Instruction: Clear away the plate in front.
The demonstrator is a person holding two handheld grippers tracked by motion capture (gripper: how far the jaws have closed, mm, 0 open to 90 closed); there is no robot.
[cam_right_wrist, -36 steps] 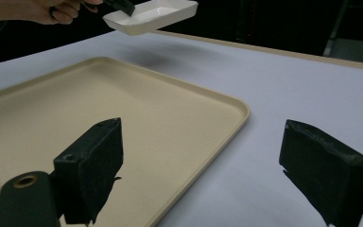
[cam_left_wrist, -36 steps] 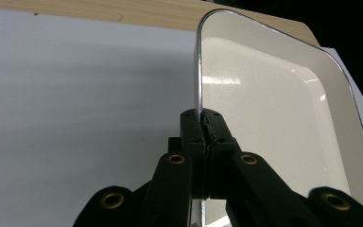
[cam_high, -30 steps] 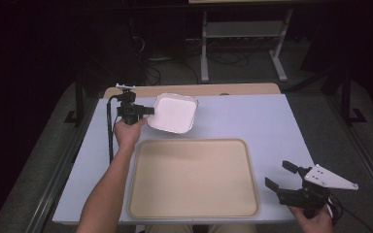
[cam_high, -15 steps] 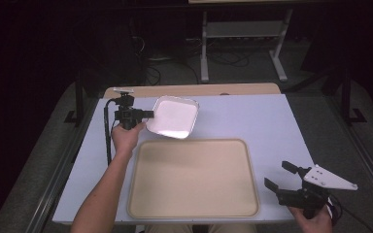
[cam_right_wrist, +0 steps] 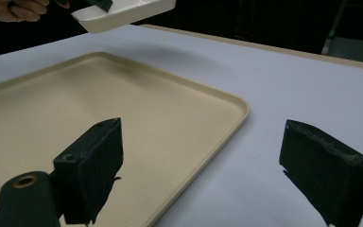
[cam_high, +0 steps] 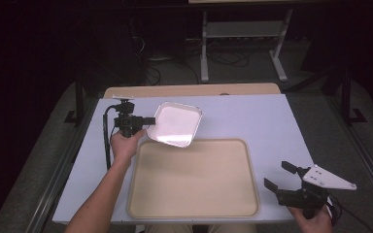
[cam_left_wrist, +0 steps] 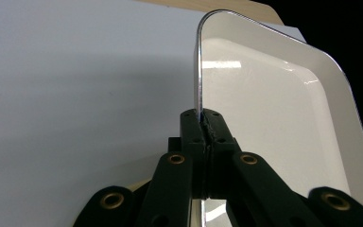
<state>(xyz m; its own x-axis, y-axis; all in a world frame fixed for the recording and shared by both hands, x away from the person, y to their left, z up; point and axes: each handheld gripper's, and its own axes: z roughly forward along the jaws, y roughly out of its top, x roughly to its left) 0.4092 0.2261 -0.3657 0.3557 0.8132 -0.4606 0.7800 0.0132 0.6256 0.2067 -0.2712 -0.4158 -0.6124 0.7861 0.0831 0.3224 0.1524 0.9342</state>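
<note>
text: none readable | labels: none | brands: none | numbers: none

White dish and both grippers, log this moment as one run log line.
left gripper: shut on white dish rim, dish lifted at beige tray's far-left corner | right gripper: open, empty, right of tray

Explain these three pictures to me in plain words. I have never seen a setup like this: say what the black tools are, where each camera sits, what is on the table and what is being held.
A person holds a handheld two-jaw clamp in each hand. The high view looks down from above; the two gripper views come from cameras riding on the clamps. The left gripper pinches the rim of a white dish, which the right gripper view shows lifted off the table. The right gripper is open, holding nothing, beside the beige tray.
</note>
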